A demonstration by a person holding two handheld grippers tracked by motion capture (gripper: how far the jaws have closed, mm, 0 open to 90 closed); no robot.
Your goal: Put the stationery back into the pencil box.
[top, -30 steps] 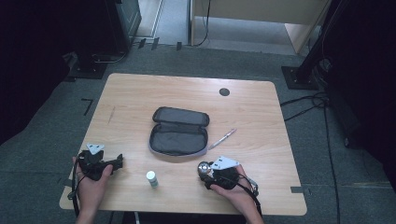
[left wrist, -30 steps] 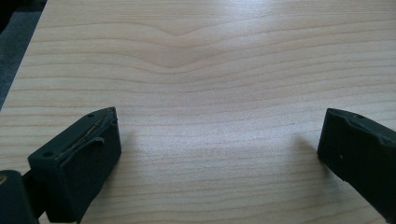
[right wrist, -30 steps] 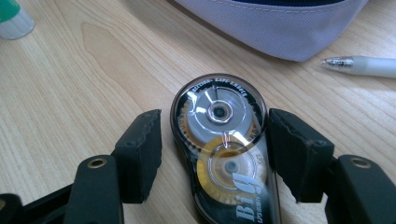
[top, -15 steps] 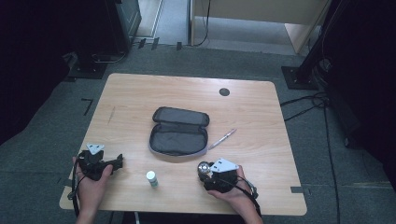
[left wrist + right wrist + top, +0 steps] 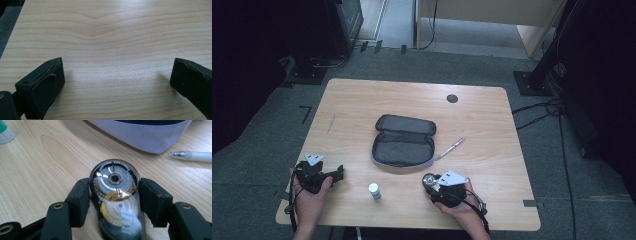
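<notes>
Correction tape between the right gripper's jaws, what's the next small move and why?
Probably lift it a little off the table. The right gripper has just been closing, and its pads now seem to press both sides of the correction tape, which still lies flat on the wood. The open pencil case sits just ahead to take it.

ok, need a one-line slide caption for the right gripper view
Right tool closing its jaws on a clear correction tape dispenser on the wooden table, beside the pencil case and pen.
</notes>
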